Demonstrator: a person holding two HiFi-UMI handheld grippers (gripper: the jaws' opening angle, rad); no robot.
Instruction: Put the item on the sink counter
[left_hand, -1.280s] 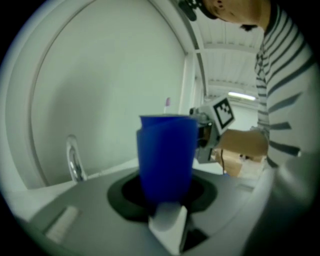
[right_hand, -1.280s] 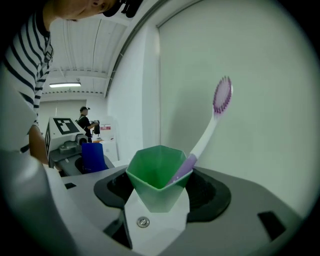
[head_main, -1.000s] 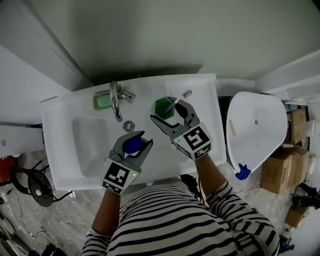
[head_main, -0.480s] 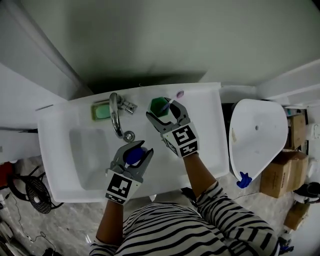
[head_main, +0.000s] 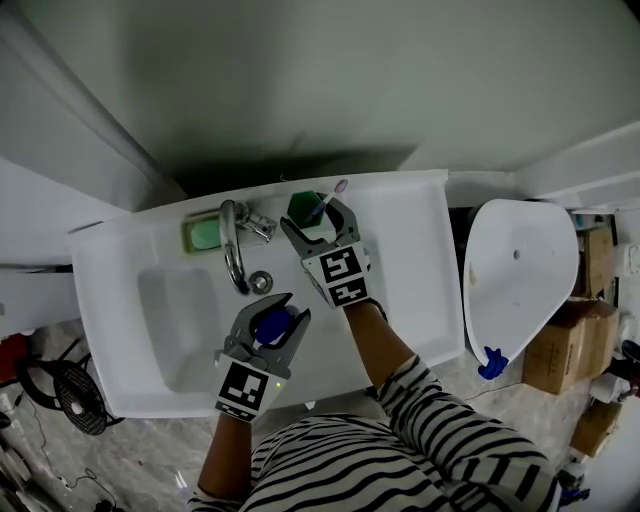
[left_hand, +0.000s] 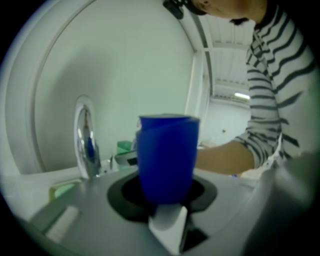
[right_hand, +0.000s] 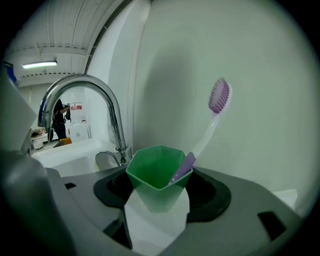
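A green cup (head_main: 302, 208) with a purple toothbrush (head_main: 338, 188) standing in it is clamped in my right gripper (head_main: 311, 217). It is at the back of the white sink counter (head_main: 410, 250), just right of the faucet (head_main: 233, 250). In the right gripper view the green cup (right_hand: 159, 176) sits between the jaws close to the wall, with the toothbrush (right_hand: 216, 105) leaning right. I cannot tell whether the cup rests on the counter. My left gripper (head_main: 280, 312) is shut on a blue cup (head_main: 267, 323) over the front of the basin. The blue cup (left_hand: 167, 155) stands upright.
A green soap bar (head_main: 203, 234) lies left of the faucet. The basin (head_main: 175, 310) is at the left. A white toilet (head_main: 515, 270) stands right of the counter, with a blue object (head_main: 488, 363) beside it. Cardboard boxes (head_main: 562, 340) are at the far right.
My right gripper has carried the green cup and toothbrush left and back, closer to the faucet and wall. The left gripper still holds the blue cup in about the same place.
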